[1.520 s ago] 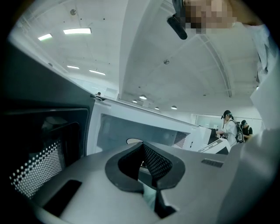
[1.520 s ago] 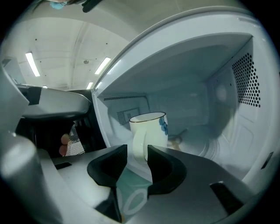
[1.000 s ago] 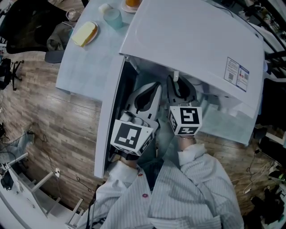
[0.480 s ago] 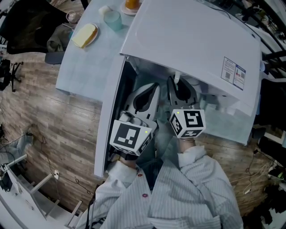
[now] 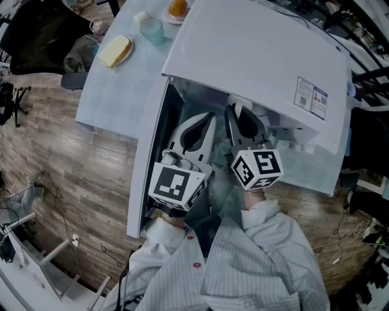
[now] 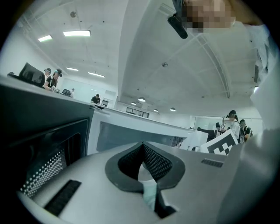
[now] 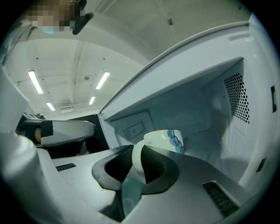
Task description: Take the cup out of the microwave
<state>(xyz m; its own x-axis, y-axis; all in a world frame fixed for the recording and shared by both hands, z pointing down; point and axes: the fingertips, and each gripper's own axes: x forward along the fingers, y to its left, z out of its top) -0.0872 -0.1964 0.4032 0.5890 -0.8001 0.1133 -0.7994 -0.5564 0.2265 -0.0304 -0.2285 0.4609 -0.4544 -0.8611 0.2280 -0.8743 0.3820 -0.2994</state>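
Observation:
The white microwave [image 5: 255,54] stands with its door [image 5: 149,152] swung open to the left. Both grippers reach into its cavity. The white cup [image 7: 168,139] with a blue print shows only in the right gripper view, inside the cavity. Its handle [image 7: 136,162] runs between the jaws of my right gripper [image 7: 139,153], which are closing and press on it. From the head view the microwave's top hides the cup, and the right gripper [image 5: 240,110] is partly under it. My left gripper [image 5: 203,118] sits beside it near the door, its jaws [image 6: 142,143] shut with nothing between them.
On the pale table behind the microwave are a plate with bread [image 5: 114,48], a glass [image 5: 152,27] and an orange on a plate [image 5: 178,7]. The cavity's perforated right wall [image 7: 236,96] is close to the cup. Wooden floor [image 5: 73,182] lies left of the table.
My right gripper's marker cube has rolled and shifted slightly right and up. The left gripper has stayed where it was.

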